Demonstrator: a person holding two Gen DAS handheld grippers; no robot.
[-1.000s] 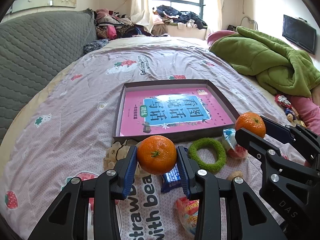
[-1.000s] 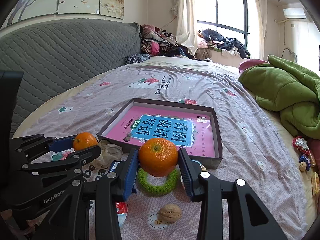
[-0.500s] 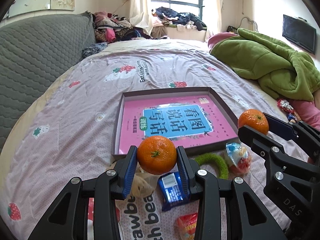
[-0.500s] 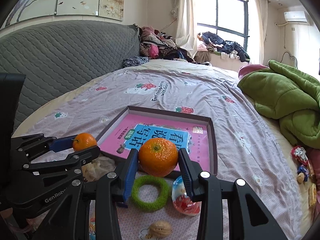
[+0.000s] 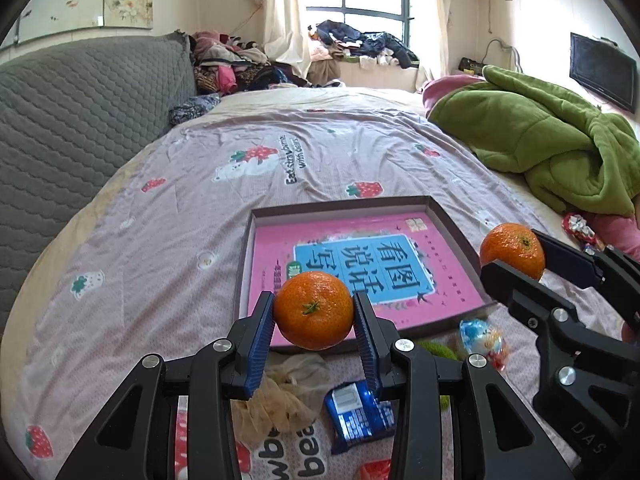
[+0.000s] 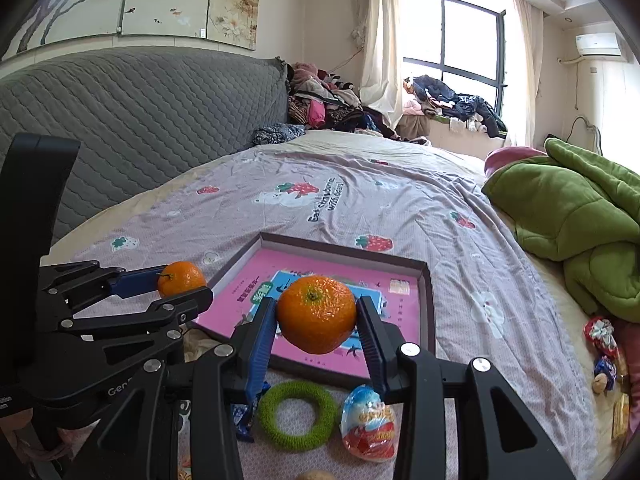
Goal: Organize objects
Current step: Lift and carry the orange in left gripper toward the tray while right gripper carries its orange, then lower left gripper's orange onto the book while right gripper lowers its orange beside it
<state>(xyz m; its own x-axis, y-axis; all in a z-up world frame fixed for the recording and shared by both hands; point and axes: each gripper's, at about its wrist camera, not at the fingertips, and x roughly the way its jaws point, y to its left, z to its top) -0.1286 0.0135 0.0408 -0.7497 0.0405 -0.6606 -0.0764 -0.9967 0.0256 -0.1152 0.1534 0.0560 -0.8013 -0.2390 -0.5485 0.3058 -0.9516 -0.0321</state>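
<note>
Pinching a tangerine (image 5: 313, 310), left hand-held gripper (image 5: 314, 322), right hand-held gripper (image 6: 317, 320) clamping another orange (image 6: 316, 314), above box (image 5: 442, 210).

Daylight pours through the window (image 6: 452, 60) at the far wall, blowing its panes out to white. The bed (image 5: 168, 216) is evenly lit with soft shadows. Both fisheye views curve strongly toward dark vignetted corners; focus stays sharp.

In the left wrist view, the green ring (image 5: 434, 349) is mostly hidden behind the right finger of the left gripper (image 5: 314, 318), and a red wrapper (image 5: 374, 470) is cut off at the bottom edge. In the right wrist view, a walnut (image 6: 316, 475) is cropped at the bottom edge, and the blue packet (image 6: 244, 416) is largely hidden behind the near finger.
</note>
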